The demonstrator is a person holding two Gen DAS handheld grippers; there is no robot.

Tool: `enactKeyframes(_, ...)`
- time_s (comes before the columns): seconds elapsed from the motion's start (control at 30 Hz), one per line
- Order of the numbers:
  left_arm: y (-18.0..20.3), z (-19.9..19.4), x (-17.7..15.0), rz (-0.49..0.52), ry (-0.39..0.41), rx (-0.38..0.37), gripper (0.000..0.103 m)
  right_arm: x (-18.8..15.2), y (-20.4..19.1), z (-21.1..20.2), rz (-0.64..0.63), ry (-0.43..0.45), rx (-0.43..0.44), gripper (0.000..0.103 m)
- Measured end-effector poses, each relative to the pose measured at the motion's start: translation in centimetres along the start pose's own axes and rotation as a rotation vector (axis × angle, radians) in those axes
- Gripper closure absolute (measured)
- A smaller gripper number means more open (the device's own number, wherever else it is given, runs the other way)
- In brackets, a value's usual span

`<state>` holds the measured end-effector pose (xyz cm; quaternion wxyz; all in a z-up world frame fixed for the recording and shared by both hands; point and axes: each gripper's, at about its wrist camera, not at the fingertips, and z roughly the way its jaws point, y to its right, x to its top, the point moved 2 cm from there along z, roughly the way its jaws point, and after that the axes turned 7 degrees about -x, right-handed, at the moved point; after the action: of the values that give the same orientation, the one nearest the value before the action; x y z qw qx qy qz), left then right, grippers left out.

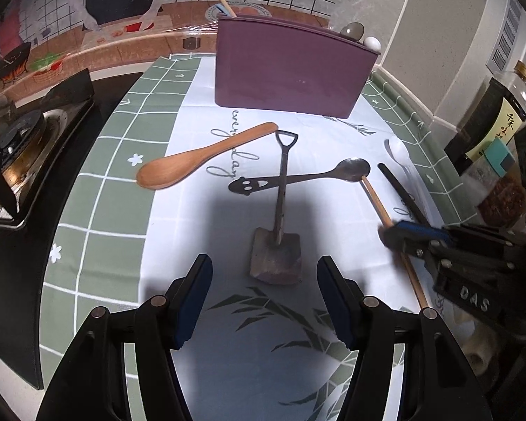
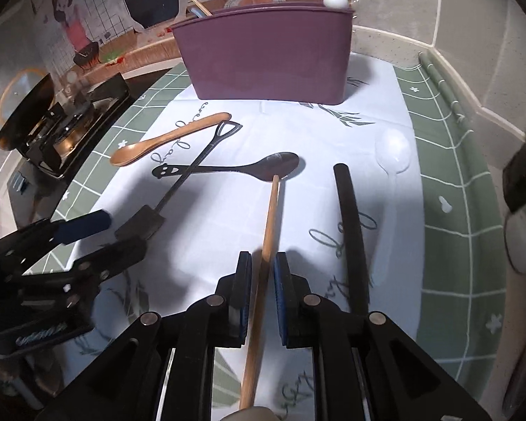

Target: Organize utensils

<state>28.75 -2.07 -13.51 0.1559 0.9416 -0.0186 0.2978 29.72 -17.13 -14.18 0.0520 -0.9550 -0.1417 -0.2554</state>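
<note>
Right tool (image 2: pixel 262 266) ajar around chopstick (image 2: pixel 268 224)

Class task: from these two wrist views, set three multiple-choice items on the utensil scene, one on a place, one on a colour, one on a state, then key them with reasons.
1. Where does the shovel-shaped spoon lie?
A. in the holder
B. across the smiley-handled spoon
C. on the stove

2. What colour is the utensil holder?
A. purple
B. green
C. white

3. How is the right gripper?
A. open around the wooden chopstick, not pressing it
B. clamped on a spoon
C. empty

Key: 1 B, their handles cross. 2 A, its wall is purple. 3 A, gaps show beside the stick.
</note>
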Motion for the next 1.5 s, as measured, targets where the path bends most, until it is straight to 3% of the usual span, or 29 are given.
enactKeyframes(0.1,-0.4,-0.2,-0.2,-0.014,-0.001,-0.006,0.041,0.4,0.1,0.3,-0.003,0.007,0.004,0.090)
enactKeyframes(0.27,-0.2,-0.1,-0.2,-0.007,-0.006,0.009,0.043,0.6,-0.4,0.3,-0.043,0.025,-0.064,0.098)
enactKeyframes(0.53,1.6,1.1,-0.1,0.077,0.002,0.080,0.044,0.3,2.4,-3.1,0.092,0.084,-0.028,0.098)
enactKeyframes(0.8,1.7,1.3,0.0,0.087,0.024,0.133,0.068,0.1,3.8,-5.5,0.145,0.128,-0.038,0.098)
enactKeyframes(0.87,1.6,0.7,0.3,0.078,0.037,0.109,0.069,0.2,3.9,-6.3,0.154,0.150,-0.044,0.098)
enactKeyframes(1.07,2.0,-4.8,3.0,0.104,0.172,0.056,0.070,1.2,4.8,-9.6,0.200,0.239,-0.018,0.098)
enactKeyframes(1.2,2.3,-7.0,4.4,0.103,0.200,0.034,0.070,1.9,5.6,-11.2,0.248,0.285,0.030,0.098)
enactKeyframes(1.5,3.4,-9.3,5.1,0.109,0.213,-0.020,0.071,2.8,5.3,-12.2,0.236,0.331,0.020,0.098)
